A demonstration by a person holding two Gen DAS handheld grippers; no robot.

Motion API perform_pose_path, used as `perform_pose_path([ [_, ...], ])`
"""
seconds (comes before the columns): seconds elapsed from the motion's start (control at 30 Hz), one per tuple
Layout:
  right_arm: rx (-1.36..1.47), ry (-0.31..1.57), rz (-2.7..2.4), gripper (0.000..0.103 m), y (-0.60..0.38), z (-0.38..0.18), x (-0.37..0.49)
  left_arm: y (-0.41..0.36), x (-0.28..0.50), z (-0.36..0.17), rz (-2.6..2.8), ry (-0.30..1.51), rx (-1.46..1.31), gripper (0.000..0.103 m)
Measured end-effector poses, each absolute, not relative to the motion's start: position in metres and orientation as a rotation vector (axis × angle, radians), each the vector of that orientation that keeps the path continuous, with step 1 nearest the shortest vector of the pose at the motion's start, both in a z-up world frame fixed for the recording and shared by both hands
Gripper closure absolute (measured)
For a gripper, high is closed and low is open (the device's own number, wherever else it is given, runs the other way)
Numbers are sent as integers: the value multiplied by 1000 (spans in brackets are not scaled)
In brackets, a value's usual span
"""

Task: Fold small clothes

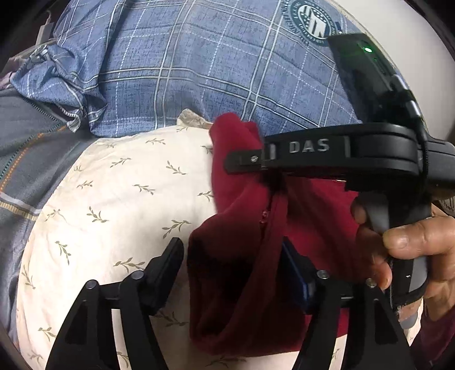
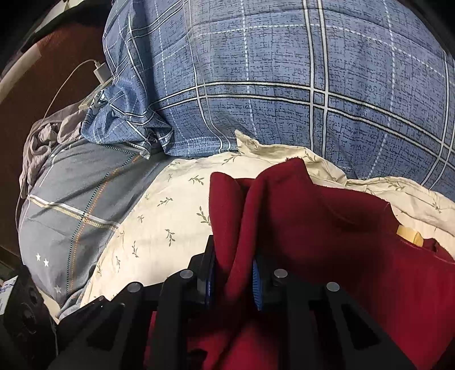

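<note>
A dark red garment lies bunched on a cream pillow with a leaf print. My left gripper is open, its jaws wide apart with red cloth hanging between them. My right gripper is shut on a fold of the red garment, which stands up between its blue pads. In the left wrist view the right gripper's black body marked DAS crosses over the garment, held by a hand. A tan label shows on the garment at the right.
A blue plaid quilt lies bunched behind the pillow. A grey striped pillow sits at the left. A white charger and cable lie at the far left by a brown headboard. A round emblem shows on the quilt.
</note>
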State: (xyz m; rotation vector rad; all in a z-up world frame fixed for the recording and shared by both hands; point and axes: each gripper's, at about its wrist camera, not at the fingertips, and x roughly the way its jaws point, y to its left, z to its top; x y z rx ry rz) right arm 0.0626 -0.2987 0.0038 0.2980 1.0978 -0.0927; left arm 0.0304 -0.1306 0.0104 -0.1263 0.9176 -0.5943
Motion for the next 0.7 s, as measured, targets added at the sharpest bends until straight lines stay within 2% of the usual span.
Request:
perform_pose_path([
  [0.13,306,1092,-89,82,-302,5,59,-129,36,7,-598,929,-136,33],
  [0.2,309,1085,-85,82,-303,7,56,-130,35,7,-616,922,-136,46],
  [0.23,315,1081,-80,83,-304,9,55,-130,36,7,-632,925,-140,64],
  [0.33,328,1058,-71,85,-307,21,47,-130,29,16,-651,916,-159,77],
  [0.5,315,986,-61,85,-322,60,20,-146,7,49,-676,866,-145,80],
  [0.7,304,903,-119,86,-367,112,-37,-209,-29,86,-763,821,-52,80],
])
